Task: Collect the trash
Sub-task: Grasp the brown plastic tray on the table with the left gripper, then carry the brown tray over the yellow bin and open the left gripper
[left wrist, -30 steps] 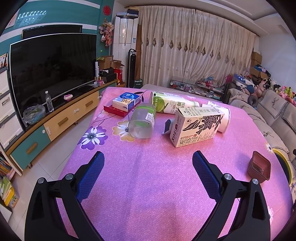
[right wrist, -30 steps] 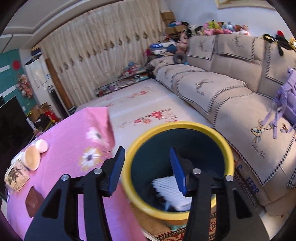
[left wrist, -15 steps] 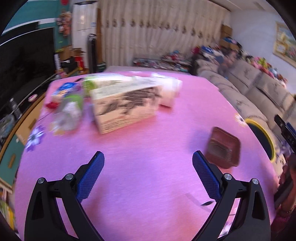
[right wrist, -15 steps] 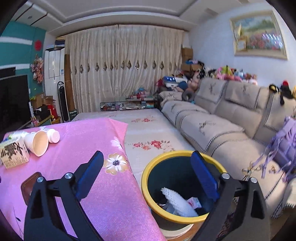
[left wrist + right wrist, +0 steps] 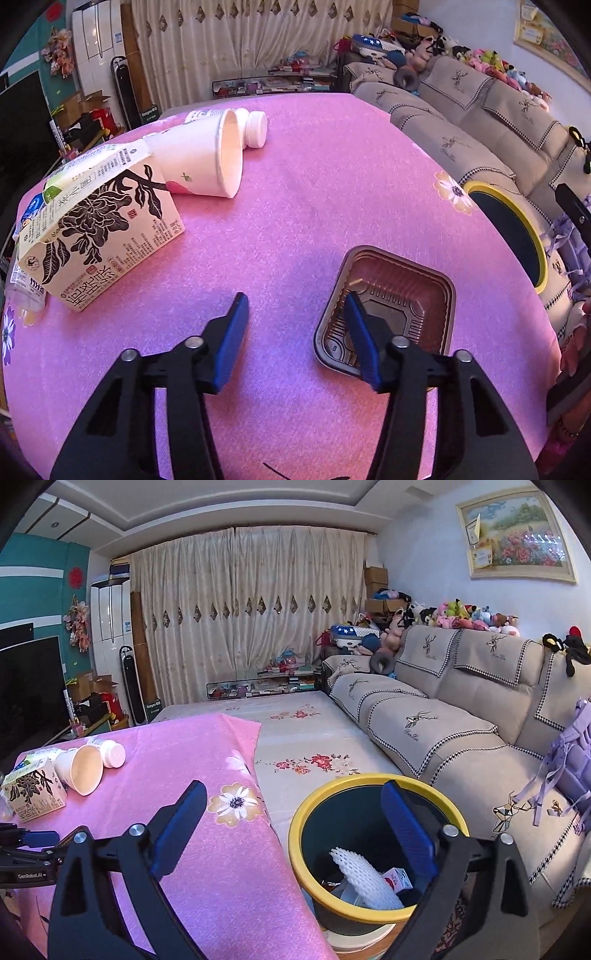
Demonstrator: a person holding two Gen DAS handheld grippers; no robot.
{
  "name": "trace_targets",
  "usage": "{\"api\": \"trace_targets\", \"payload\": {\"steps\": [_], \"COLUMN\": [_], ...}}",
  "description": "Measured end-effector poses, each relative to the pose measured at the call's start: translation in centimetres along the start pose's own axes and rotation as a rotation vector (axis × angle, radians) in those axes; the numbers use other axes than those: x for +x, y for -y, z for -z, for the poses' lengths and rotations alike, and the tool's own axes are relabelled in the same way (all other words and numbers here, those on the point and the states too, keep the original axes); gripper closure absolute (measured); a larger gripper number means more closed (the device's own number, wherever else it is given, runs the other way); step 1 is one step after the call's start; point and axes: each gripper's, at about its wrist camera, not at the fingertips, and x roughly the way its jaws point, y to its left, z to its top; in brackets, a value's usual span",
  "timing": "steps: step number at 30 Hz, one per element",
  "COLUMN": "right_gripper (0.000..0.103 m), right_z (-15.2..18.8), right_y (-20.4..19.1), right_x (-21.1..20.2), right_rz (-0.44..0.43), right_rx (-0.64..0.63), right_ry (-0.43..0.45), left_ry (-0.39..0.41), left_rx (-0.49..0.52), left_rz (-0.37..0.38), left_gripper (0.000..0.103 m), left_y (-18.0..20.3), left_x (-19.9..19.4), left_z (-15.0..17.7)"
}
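A brown tray lies near the right edge of the pink table, with a carton, cup and white bottle lying farther back. A yellow-rimmed bin holding trash stands beside the table, by the sofa. The left gripper is half open, its right finger over the tray's rim, gripping nothing. The right gripper hangs wide open and empty above the bin.

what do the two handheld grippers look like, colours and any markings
Both the left gripper and the right gripper have matte black angular plastic arms with silver pivot bolts, ending in flat blue fingers with a finely ribbed face. White "GenRobot.AI" lettering shows on the left gripper's black body in the right wrist view. No cables or sleeves visible.
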Motion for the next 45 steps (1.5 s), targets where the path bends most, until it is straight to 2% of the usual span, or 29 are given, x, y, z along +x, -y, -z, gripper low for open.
{"api": "trace_targets", "payload": {"steps": [1,3,4,6,9,17,22,26,30,35,41,44,45], "right_gripper": [0.013,0.013,0.013,0.013,0.013,0.013,0.013,0.013,0.012,0.012,0.012,0.012,0.012], "right_z": [0.0,0.1,0.1,0.1,0.1,0.1,0.2,0.7,1.4,2.3,3.1,3.2,3.2], "right_y": [0.1,0.3,0.3,0.6,0.7,2.3,5.8,9.7,14.4,18.4,21.6,22.7,23.0], "right_x": [0.1,0.2,0.2,0.4,0.7,0.1,-0.3,-1.6,-2.7,-3.8,-4.5,-4.7,-4.8], "right_rz": [-0.003,-0.007,-0.009,-0.010,-0.012,-0.044,0.004,0.089,0.159,0.220,0.259,0.272,0.277], "right_rx": [0.003,0.013,0.018,0.028,0.035,0.090,0.103,0.118,0.170,0.209,0.237,0.252,0.255], "right_ry": [-0.003,-0.012,-0.015,-0.024,-0.035,-0.018,-0.042,-0.035,-0.044,-0.049,-0.060,-0.057,-0.056], "left_ry": [0.001,-0.003,-0.004,-0.005,0.013,0.065,0.091,0.087,0.083,0.050,-0.015,-0.035,-0.038], "left_rx": [0.007,0.027,0.036,0.052,0.074,0.128,0.184,0.234,0.284,0.353,0.395,0.408,0.413], "left_rz": [-0.003,-0.001,-0.001,-0.002,-0.011,-0.008,0.017,0.064,0.119,0.189,0.201,0.191,0.184], "left_gripper": [0.058,0.074,0.077,0.091,0.096,0.098,0.098,0.098,0.098,0.098,0.097,0.097,0.091], "left_y": [0.2,0.7,1.1,1.4,2.1,4.3,7.4,11.4,16.4,23.2,28.9,30.2,30.7], "left_x": [0.1,0.2,0.2,0.2,-0.1,-2.0,-2.7,-1.9,-0.6,1.6,5.8,7.5,8.0], "left_z": [0.0,-0.1,-0.2,-0.3,-0.5,-3.3,-5.5,-7.2,-8.4,-9.3,-10.9,-11.3,-11.4]}}
